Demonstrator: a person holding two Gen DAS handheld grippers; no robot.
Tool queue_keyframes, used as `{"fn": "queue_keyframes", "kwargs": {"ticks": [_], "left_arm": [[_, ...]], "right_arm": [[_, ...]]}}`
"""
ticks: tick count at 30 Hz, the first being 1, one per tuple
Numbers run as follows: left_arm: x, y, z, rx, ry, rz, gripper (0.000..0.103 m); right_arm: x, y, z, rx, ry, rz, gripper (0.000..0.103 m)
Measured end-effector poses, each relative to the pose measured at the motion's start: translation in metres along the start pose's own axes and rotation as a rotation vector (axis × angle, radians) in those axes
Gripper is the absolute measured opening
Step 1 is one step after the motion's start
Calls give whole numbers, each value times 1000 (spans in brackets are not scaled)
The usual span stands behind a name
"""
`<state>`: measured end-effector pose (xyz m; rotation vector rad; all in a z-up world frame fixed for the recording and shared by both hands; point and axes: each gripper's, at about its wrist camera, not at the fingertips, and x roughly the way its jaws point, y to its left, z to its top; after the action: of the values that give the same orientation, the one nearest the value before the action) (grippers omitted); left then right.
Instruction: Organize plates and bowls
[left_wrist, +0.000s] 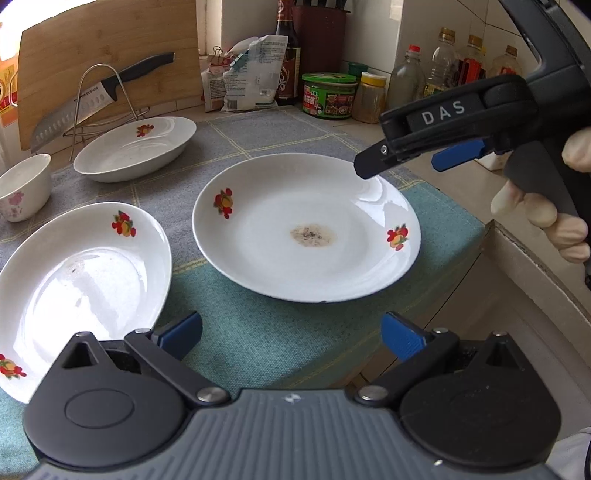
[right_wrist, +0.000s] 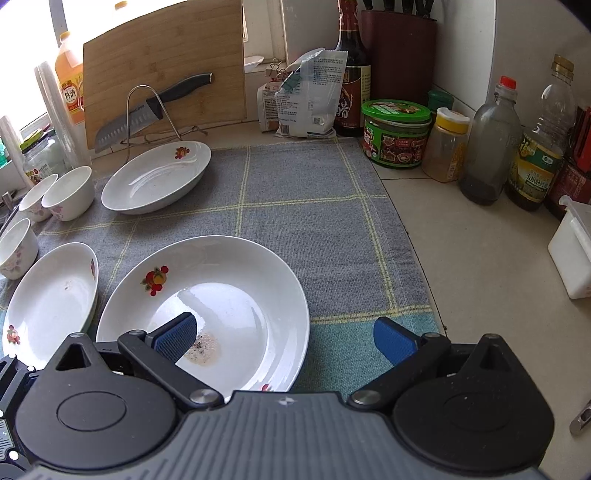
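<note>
Presently we note both grippers with jaws wide, holding nothing. Our right gripper (right_wrist: 284, 339) hovers over the right rim of the stained plate (left_wrist: 306, 229), which lies on the mat (left_wrist: 258, 332) on the counter (right_wrist: 480, 258). Our left gripper (left_wrist: 291, 336) sits just before it. Another plate (left_wrist: 81, 288) lies just left.

Pale countertop (right_wrist: 480, 258) under a grey-green checked mat (right_wrist: 303, 206), condiment jars (right_wrist: 397, 134) and bottles (right_wrist: 489, 147) alongside.
</note>
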<state>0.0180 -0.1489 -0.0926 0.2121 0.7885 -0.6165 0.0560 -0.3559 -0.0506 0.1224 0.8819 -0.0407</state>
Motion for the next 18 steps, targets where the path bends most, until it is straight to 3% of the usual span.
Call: {"fn": "queue_keyframes", "kwargs": {"ticks": [10,18], "left_arm": [[30,-9,7,18,4,51,102],[33,-7,8,42,-17,39,103]], "right_arm": [[28,-9,12,-97,52,89,103],[48,-5,20,-207,91,184,103]]}}
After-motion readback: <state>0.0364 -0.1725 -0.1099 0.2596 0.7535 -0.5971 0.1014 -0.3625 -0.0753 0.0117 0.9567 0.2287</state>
